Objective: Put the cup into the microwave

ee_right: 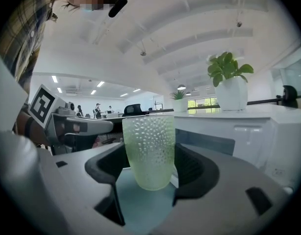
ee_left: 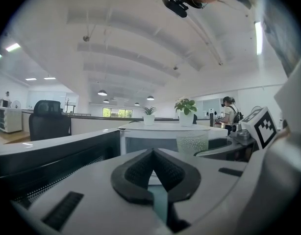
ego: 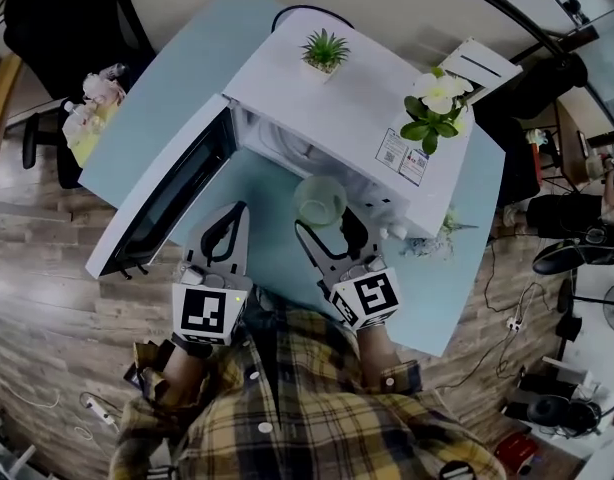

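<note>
The pale green dimpled plastic cup (ee_right: 148,151), centre frame, looks light and slick, best clamped mid-wall as the jaws of the right gripper (ee_right: 150,161) do now; the jaws of the left gripper (ee_left: 153,159) are pressed together.

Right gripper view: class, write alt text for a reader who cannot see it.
A pale green dimpled cup stands upright, clamped between the dark jaws of the right gripper, above a light blue table. Behind it is a white microwave with a potted plant on top.
</note>
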Motion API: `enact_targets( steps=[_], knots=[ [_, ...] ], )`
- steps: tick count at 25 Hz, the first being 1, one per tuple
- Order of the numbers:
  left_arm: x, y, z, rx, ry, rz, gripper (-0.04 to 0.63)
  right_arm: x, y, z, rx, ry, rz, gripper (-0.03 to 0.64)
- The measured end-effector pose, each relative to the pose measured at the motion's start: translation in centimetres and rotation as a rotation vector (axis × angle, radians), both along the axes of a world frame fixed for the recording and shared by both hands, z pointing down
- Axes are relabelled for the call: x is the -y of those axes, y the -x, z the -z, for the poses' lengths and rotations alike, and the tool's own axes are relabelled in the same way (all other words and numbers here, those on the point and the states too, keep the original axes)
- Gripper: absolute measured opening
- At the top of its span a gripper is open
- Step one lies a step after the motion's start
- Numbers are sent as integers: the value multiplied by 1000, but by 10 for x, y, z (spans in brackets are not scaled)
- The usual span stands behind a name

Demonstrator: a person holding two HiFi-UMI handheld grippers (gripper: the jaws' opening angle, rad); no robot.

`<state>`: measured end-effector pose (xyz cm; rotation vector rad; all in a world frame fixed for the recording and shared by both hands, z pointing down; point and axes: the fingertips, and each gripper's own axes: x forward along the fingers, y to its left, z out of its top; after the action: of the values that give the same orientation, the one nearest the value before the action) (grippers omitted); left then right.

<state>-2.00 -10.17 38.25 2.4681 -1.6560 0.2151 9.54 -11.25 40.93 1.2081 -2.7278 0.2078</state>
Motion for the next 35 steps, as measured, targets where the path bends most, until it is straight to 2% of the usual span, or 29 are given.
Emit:
enact_targets(
  steps=[12,26,35],
  knots=[
    [8,13,-9,-12,22,-29,-9,6,7,-13,-24,23,-40,313],
    [11,4,-26,-29,66,-66,-9,25,10,-40,-57,39,-41,313],
    [16,-2,-36,-36,89,-83,-9,47,9,-70,-35,80,-89,313]
  ],
)
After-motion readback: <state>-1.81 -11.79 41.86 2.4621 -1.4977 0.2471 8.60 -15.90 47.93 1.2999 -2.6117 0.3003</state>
